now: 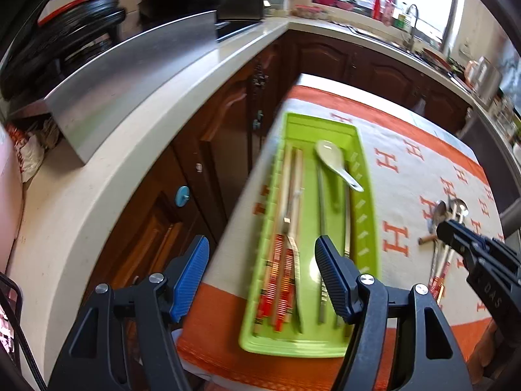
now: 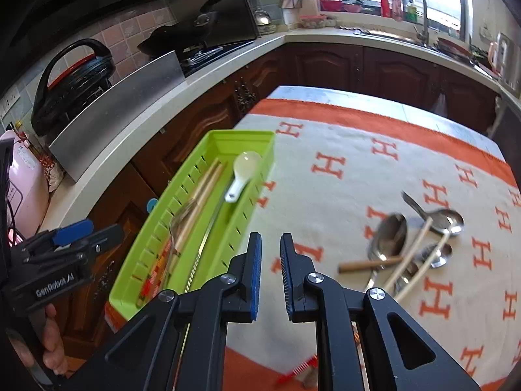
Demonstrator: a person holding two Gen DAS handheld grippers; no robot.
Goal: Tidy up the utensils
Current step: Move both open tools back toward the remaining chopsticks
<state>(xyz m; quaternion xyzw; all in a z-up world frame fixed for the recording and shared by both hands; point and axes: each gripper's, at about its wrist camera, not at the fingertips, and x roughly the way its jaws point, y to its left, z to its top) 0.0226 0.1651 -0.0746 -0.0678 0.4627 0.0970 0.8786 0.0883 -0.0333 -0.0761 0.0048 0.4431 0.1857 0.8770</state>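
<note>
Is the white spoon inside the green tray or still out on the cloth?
Inside. The white spoon lies in the green tray, beside chopsticks.

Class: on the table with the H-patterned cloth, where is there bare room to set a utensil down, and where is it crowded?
Free: the cloth between the green tray and the loose metal spoons, and the far strip toward the cabinets. Crowded: the spoon pile and the tray's floor, lined with chopsticks and a white spoon.

We see a bright green tray (image 1: pixel 364 202). The spoon (image 1: pixel 335 163) in it is white. The chopsticks (image 1: pixel 283 277) have red and orange stripes. The cloth (image 2: pixel 342 150) is white with orange letters and an orange edge. Our tongs (image 2: pixel 271 273) are black with blue pads (image 1: pixel 192 277).
</note>
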